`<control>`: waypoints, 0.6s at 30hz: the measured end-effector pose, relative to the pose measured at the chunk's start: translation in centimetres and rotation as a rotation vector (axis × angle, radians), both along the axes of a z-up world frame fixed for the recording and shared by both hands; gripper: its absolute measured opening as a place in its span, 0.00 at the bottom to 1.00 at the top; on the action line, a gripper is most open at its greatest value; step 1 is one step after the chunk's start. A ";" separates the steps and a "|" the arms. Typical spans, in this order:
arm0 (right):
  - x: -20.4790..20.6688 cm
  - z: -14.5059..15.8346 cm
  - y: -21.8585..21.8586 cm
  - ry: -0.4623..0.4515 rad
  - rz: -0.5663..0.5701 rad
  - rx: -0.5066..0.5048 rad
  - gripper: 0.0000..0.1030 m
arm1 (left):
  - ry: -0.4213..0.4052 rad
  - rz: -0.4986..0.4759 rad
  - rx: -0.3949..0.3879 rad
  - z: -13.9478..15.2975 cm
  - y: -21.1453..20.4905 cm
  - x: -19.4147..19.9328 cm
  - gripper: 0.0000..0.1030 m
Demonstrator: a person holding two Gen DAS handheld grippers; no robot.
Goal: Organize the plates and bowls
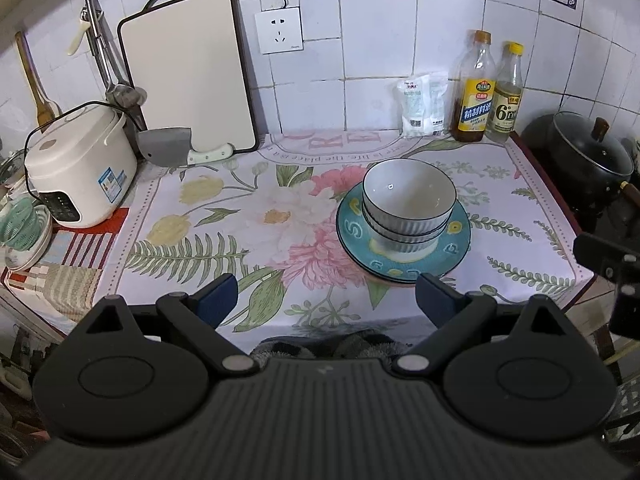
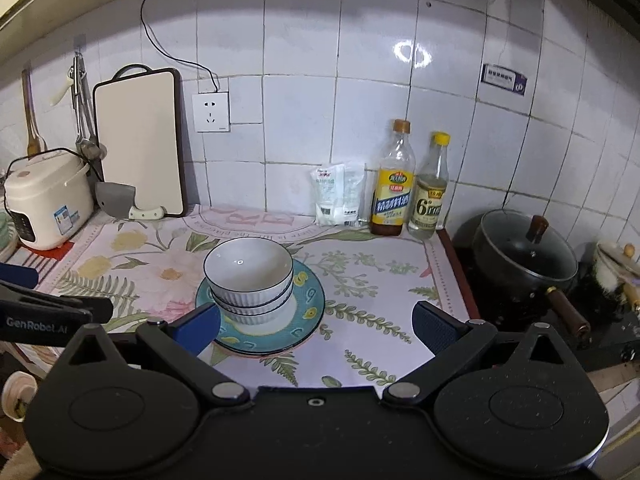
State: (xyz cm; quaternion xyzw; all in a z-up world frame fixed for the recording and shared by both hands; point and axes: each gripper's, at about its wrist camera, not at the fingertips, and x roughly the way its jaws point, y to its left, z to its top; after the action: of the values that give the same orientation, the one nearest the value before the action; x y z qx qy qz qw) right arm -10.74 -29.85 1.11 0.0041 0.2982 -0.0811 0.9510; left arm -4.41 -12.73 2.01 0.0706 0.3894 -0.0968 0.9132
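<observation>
Three white ribbed bowls point(image 1: 409, 206) with dark rims are nested in a stack on a teal plate point(image 1: 456, 240), which lies on another plate with a pink rim. The stack also shows in the right wrist view point(image 2: 250, 280), on the teal plate point(image 2: 308, 312). My left gripper point(image 1: 326, 300) is open and empty, held back near the counter's front edge, left of the stack. My right gripper point(image 2: 316, 330) is open and empty, just in front of the stack, its left finger point(image 2: 198, 330) overlapping the plate's near left rim.
A floral cloth point(image 1: 224, 216) covers the counter. A rice cooker point(image 1: 76, 176), cleaver point(image 1: 172, 148) and cutting board point(image 1: 188, 72) stand at the back left. A salt bag point(image 1: 424, 108) and two bottles point(image 1: 476, 92) stand at the back right. A black lidded pot point(image 2: 524, 256) sits right of the counter.
</observation>
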 end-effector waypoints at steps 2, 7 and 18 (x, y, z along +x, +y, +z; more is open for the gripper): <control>0.1 -0.1 0.0 0.000 -0.004 -0.006 1.00 | -0.003 0.010 0.003 -0.2 0.0 0.0 0.94; 0.3 -0.5 -0.3 0.003 -0.020 0.002 1.00 | -0.010 0.031 0.010 -0.5 -0.1 0.0 0.94; 0.4 -1.4 -0.8 -0.020 -0.047 0.011 1.00 | -0.013 0.017 0.000 -0.9 0.0 0.2 0.94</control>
State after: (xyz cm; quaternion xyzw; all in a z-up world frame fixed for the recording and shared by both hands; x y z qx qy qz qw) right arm -10.30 -30.63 -0.32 0.0173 0.2890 -0.1015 0.9518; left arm -4.18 -12.70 1.09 0.0680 0.3842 -0.0883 0.9165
